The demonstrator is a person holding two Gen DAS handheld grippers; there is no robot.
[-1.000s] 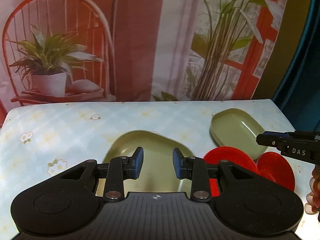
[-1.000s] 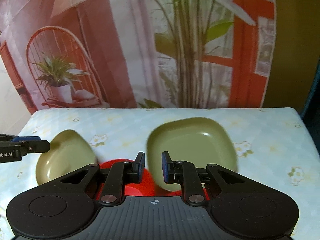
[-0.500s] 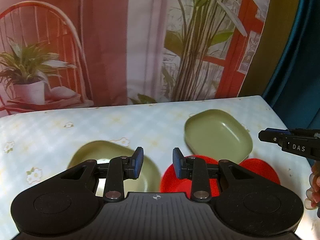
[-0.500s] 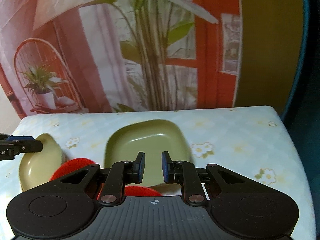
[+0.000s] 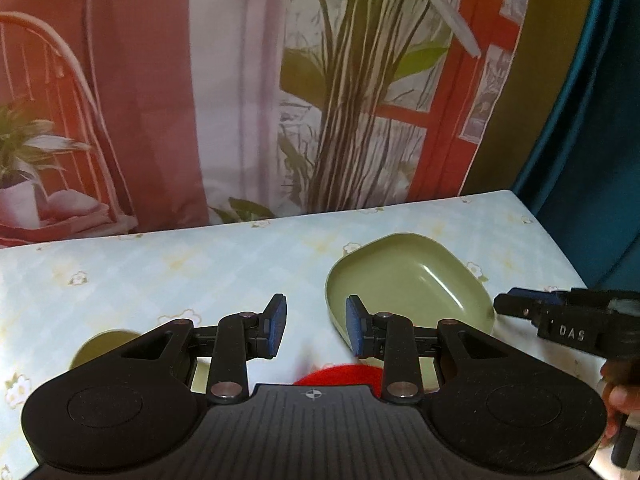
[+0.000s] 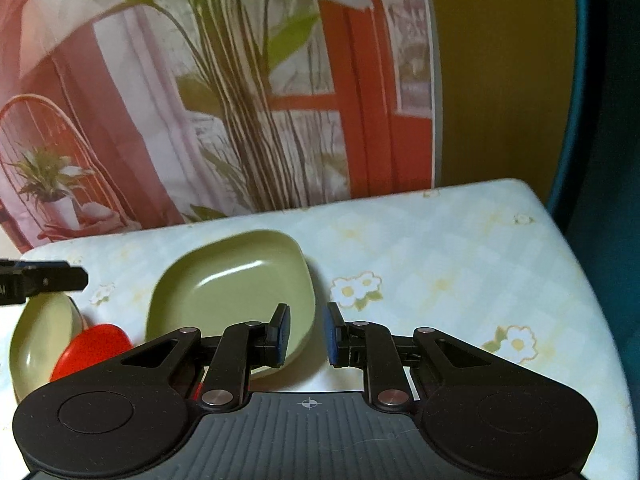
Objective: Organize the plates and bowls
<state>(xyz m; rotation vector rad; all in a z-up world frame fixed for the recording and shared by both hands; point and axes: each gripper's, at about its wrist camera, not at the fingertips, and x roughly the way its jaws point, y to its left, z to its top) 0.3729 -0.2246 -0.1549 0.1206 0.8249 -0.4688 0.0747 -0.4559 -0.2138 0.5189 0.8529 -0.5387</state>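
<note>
My left gripper hangs open over the tablecloth with nothing between its blue pads. A square olive-green plate lies just ahead of its right finger. A red plate peeks out below the jaws, and a second green dish shows at the lower left. My right gripper is also open and empty, its left finger over the near right rim of the green plate. The red plate and the green dish lie to its left.
The table wears a pale floral cloth; its right edge drops off beside a dark teal curtain. A printed backdrop of a chair and plants stands along the far edge. A hand holds the right gripper.
Both grippers have swept to the right across the table. The dishes have slid leftward in both views, and the square green plate now sits nearer both grippers. Neither gripper's jaws have moved.
</note>
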